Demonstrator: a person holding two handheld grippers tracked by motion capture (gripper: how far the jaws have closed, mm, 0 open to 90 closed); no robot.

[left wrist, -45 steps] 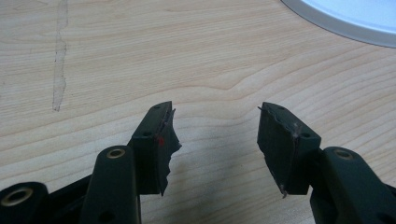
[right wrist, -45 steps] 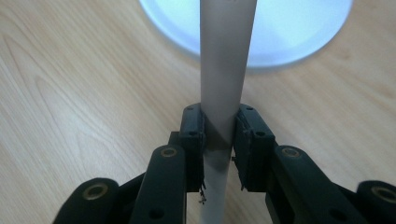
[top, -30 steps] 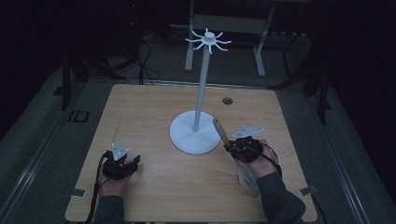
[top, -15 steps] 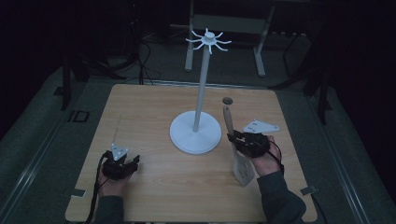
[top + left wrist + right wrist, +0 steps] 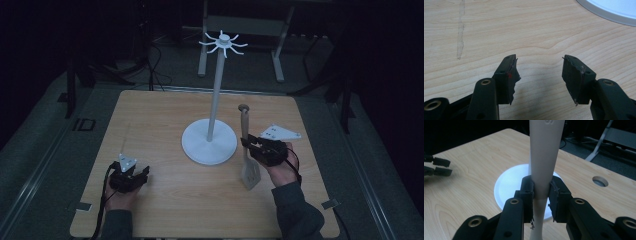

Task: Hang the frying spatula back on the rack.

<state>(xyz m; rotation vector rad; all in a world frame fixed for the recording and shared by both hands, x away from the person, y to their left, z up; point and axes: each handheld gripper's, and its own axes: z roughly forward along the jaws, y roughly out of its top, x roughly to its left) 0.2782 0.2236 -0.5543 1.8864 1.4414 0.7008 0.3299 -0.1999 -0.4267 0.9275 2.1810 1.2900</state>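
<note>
A pale wooden spatula stands almost upright right of the white hook stand, handle end up and flat blade hanging just above the table. My right gripper is shut on its handle; in the right gripper view both pads press the spatula's narrow neck, with the stand's round base behind. My left gripper rests at the table's front left, open with nothing between its fingers above bare wood. The stand's top carries a ring of hooks.
The wooden table has a round hole near its far right. The edge of the stand's base lies ahead of the left gripper. The other gripper appears at far left. Metal frame legs stand beyond the table.
The right gripper has lifted and turned the spatula from a slant to nearly upright, its blade now off the table. The left gripper has stayed put.
</note>
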